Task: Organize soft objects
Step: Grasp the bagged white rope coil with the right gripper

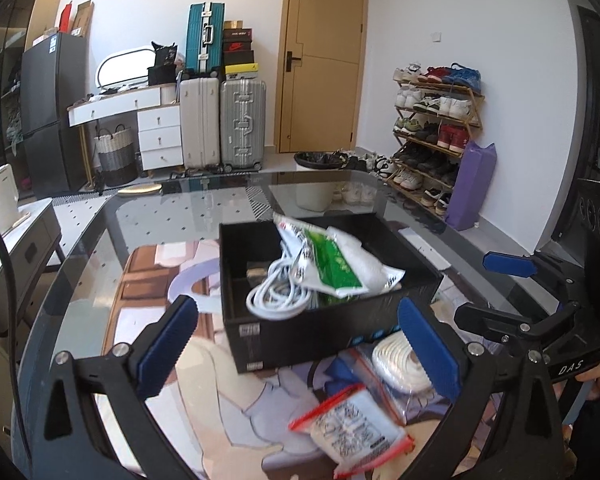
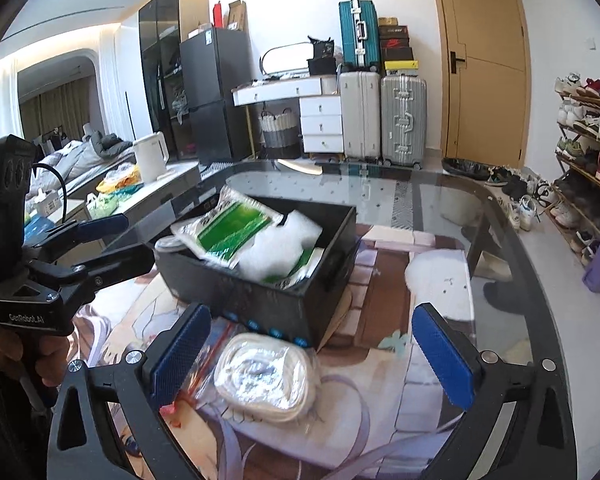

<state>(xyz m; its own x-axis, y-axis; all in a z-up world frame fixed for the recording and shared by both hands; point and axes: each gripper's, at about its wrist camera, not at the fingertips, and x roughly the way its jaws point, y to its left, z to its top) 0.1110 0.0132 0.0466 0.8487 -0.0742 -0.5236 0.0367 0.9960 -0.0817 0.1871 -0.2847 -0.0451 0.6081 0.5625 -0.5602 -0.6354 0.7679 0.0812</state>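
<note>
Soft packets fill the black box (image 1: 324, 320) on the glass bench (image 1: 100, 264): a green-and-white bag (image 1: 336, 264) lies tilted over a coiled white cable (image 1: 278, 294), partly sticking up past the rim. Just in front of the box, a bagged white coil (image 2: 266, 376) and a red-edged zip bag (image 1: 356, 426) lie on the bench, the coil touching the box's front wall. Both the left gripper (image 1: 298, 350) and the right gripper (image 2: 314, 354) stand with jaws wide apart, gripping nothing, the right one straddling the bagged coil without touching it.
</note>
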